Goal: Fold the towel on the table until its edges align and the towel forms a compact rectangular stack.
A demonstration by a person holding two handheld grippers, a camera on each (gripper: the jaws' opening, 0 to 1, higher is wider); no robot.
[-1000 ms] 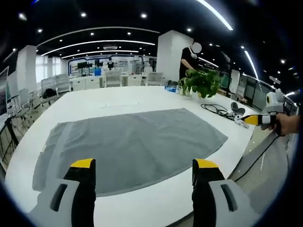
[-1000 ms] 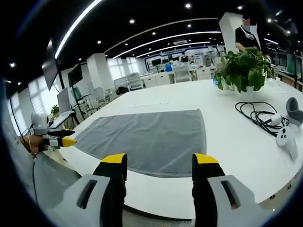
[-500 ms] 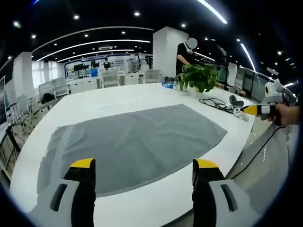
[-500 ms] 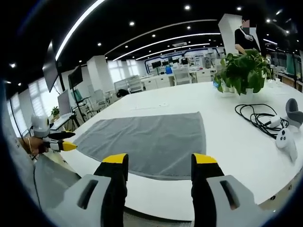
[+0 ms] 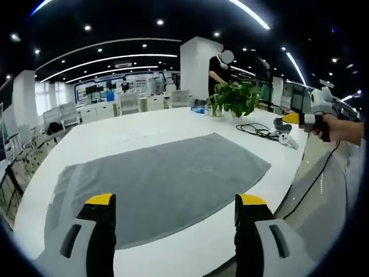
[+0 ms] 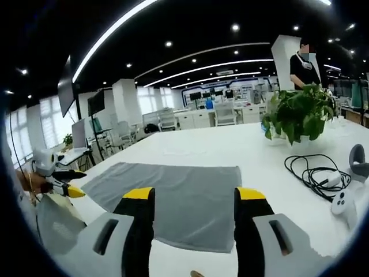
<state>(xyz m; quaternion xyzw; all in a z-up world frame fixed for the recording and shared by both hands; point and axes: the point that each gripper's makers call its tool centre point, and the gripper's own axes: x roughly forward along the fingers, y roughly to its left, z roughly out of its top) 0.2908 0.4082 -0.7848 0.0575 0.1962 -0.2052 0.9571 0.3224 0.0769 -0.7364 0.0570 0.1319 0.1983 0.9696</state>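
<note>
A grey towel lies spread flat and unfolded on the white table. In the right gripper view the same towel stretches away ahead of the jaws. My left gripper hovers open above the towel's near edge, holding nothing. My right gripper also stands open and empty, raised above the table's near edge. Held in a hand, the right gripper shows at the right of the left gripper view. In the right gripper view the left gripper sits at the far left.
A potted green plant stands at the table's far side, with a black cable and white controllers beside it. A person in black stands behind the plant. Office desks and chairs fill the background.
Both views have shifted: the right gripper has risen and tilted up, so the towel sits lower in its view. The left view panned slightly. The towel has not moved.
</note>
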